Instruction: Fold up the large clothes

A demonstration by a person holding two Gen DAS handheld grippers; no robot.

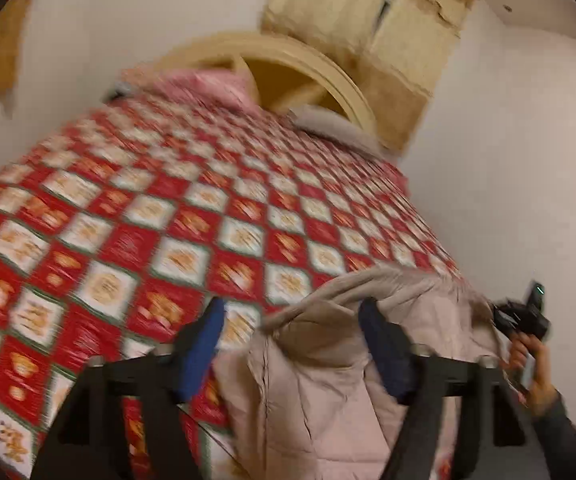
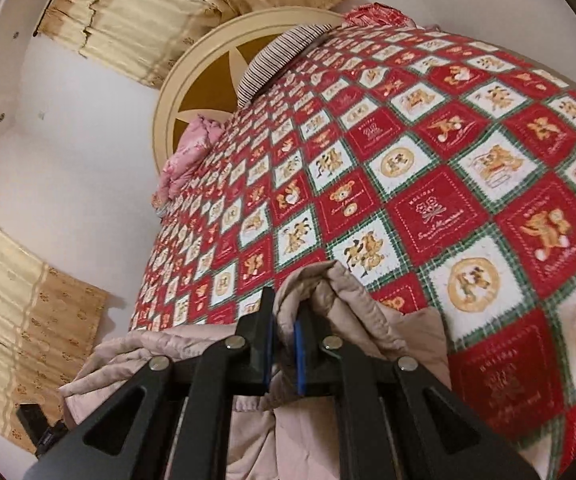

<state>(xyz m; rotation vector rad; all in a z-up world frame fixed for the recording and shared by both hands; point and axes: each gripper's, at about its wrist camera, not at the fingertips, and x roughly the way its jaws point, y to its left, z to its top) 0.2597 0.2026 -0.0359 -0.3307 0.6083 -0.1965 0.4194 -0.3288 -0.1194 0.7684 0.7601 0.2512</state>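
A large beige padded coat (image 1: 328, 360) lies bunched at the near edge of a bed with a red and white checked bedspread (image 1: 175, 216). My left gripper (image 1: 292, 312) is open, its blue-padded fingers (image 1: 203, 344) spread over the coat's left edge, holding nothing. In the right wrist view my right gripper (image 2: 283, 316) is shut on a raised fold of the coat (image 2: 340, 300), with the rest of the cloth trailing below. The bedspread (image 2: 428, 168) fills that view. The right gripper (image 1: 524, 320) and the hand holding it also show at the right of the left wrist view.
A round cream headboard (image 2: 191, 92) stands at the far end of the bed, with a pink pillow (image 2: 191, 148) and a striped pillow (image 2: 275, 60) against it. Yellow curtains (image 2: 135, 24) hang on the white walls. The left wrist view is motion-blurred.
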